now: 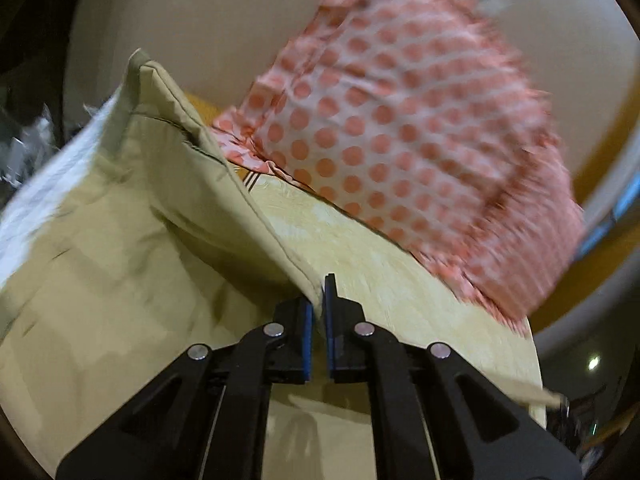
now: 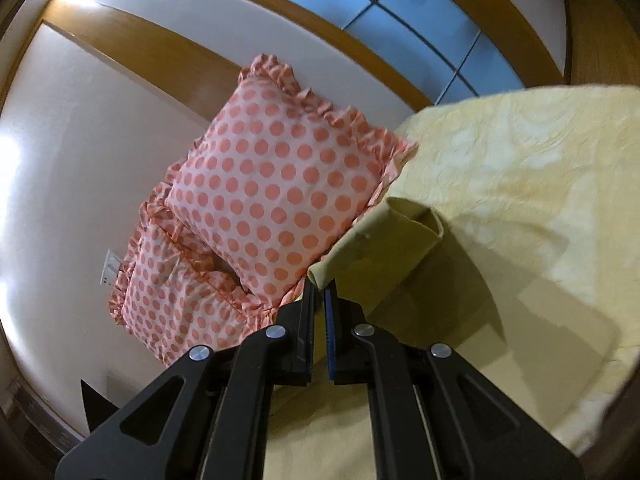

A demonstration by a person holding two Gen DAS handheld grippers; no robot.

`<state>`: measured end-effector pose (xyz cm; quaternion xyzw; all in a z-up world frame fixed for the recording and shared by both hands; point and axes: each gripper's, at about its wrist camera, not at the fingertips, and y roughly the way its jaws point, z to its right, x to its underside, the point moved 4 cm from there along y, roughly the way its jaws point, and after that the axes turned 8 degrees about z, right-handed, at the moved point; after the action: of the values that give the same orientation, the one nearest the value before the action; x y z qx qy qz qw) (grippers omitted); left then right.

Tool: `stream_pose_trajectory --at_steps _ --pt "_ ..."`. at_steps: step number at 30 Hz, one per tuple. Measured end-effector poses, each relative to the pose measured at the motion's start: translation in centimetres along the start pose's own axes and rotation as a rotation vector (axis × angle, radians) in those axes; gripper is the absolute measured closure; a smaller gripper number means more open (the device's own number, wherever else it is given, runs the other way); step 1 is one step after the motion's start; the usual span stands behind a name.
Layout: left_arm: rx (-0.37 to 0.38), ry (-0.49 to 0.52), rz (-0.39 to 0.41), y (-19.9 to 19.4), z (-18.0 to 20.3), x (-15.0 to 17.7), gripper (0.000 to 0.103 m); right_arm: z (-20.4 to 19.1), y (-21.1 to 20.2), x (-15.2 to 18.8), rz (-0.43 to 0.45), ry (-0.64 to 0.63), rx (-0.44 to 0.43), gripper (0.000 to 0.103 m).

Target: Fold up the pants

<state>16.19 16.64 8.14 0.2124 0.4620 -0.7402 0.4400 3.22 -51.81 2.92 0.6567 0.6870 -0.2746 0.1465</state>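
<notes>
The pants point(image 1: 120, 240) are khaki-olive cloth, lifted above a bed with a pale yellow cover. My left gripper point(image 1: 319, 300) is shut on a hemmed edge of the pants, which rise to a peak at the upper left. In the right wrist view my right gripper point(image 2: 319, 292) is shut on another edge of the pants point(image 2: 376, 248), where a rolled, folded end hangs over the bed cover point(image 2: 520, 184). The rest of the pants is hidden from that view.
A pink polka-dot pillow point(image 1: 400, 128) with a frilled edge lies on the bed, blurred in the left wrist view. Two such pillows point(image 2: 272, 188) lean against a white wall beside a wooden headboard point(image 2: 168, 52). The bed's edge point(image 1: 532, 380) shows at right.
</notes>
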Motion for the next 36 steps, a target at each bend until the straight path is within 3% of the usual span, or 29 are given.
stream_pose_trajectory --at_steps 2,6,10,14,15,17,18,19,22,25,30,31,33,36 --pt "-0.003 0.010 0.009 -4.3 -0.8 3.2 0.097 0.9 -1.0 0.5 -0.005 0.000 0.022 0.098" --pt "-0.045 -0.035 -0.009 -8.2 -3.1 9.4 0.097 3.2 -2.8 2.2 -0.031 0.004 0.090 0.098" --pt "-0.082 -0.070 -0.028 -10.1 -5.0 13.8 0.097 5.0 -4.4 3.3 -0.036 -0.012 0.164 0.098" --pt "-0.096 -0.076 -0.038 -10.0 -6.3 16.0 0.093 4.9 -5.5 3.8 -0.044 -0.104 0.242 0.097" --pt "-0.091 -0.077 -0.032 -10.1 -6.3 16.1 0.093 4.7 -5.8 3.7 -0.032 -0.127 0.265 0.091" --pt "-0.083 -0.067 -0.014 -10.4 -6.4 16.2 0.084 4.7 -6.8 3.2 0.022 -0.159 0.316 0.057" --pt "-0.087 -0.054 0.005 -10.7 -6.3 16.1 0.079 4.9 -7.7 2.7 0.078 -0.169 0.346 0.025" --pt "-0.091 -0.048 0.018 -10.8 -6.3 15.9 0.066 5.1 -8.3 2.4 0.114 -0.176 0.358 0.023" --pt "-0.098 -0.041 0.059 -11.6 -6.3 15.6 0.046 6.5 -8.2 2.0 0.121 -0.180 0.399 0.031" --pt "-0.089 -0.049 0.071 -11.8 -6.5 15.7 0.044 7.1 -7.1 2.6 0.099 -0.198 0.406 0.041" --pt "-0.082 -0.048 0.086 -12.2 -6.8 15.7 0.041 5.6 -5.6 4.9 0.075 -0.335 0.382 0.054" --pt "-0.083 -0.052 0.092 -12.4 -6.9 15.7 0.041 5.4 -5.5 5.1 0.064 -0.332 0.362 0.071" --pt "-0.084 -0.066 0.111 -12.8 -7.3 15.5 0.039 5.8 -4.7 5.7 0.025 -0.292 0.308 0.095" --pt "-0.114 -0.094 0.180 -14.1 -8.6 14.8 0.032 4.2 -4.3 5.2 0.054 -0.328 0.267 0.098"
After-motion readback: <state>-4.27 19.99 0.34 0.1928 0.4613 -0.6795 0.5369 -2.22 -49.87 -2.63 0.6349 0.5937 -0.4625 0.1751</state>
